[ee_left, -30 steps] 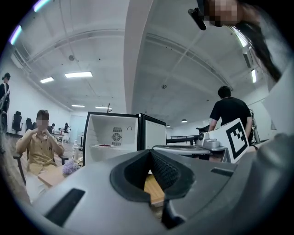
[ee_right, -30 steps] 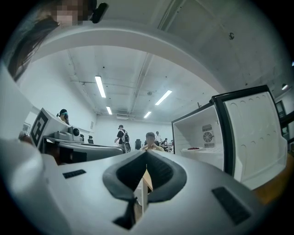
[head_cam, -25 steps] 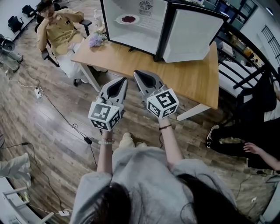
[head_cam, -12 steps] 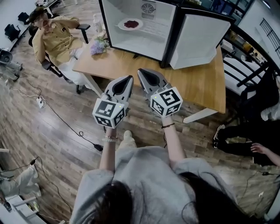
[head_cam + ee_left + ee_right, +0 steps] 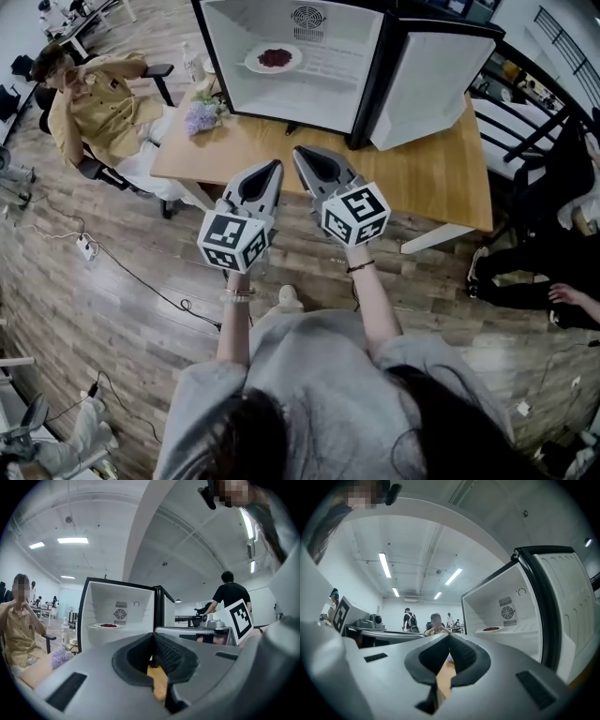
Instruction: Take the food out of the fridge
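Carrying the left gripper (image 5: pixel 273 167) and right gripper (image 5: pixel 302 153), fingers together and empty, nearer the open white fridge (image 5: pixel 323 89) at the wooden surface's (image 5: pixel 422 173) far edge, closing on the white plate of dark-red food (image 5: pixel 273 58) sitting inside.

Fridge (image 5: pixel 319 80): one. Plate (image 5: pixel 253 64): one, with one heap of food (image 5: pixel 275 57). Table (image 5: pixel 422 178): one. Flower bunch (image 5: pixel 200 117): one. Bottle (image 5: pixel 192 66): one. Grippers: two, left gripper (image 5: pixel 274 166) and right gripper (image 5: pixel 299 153).
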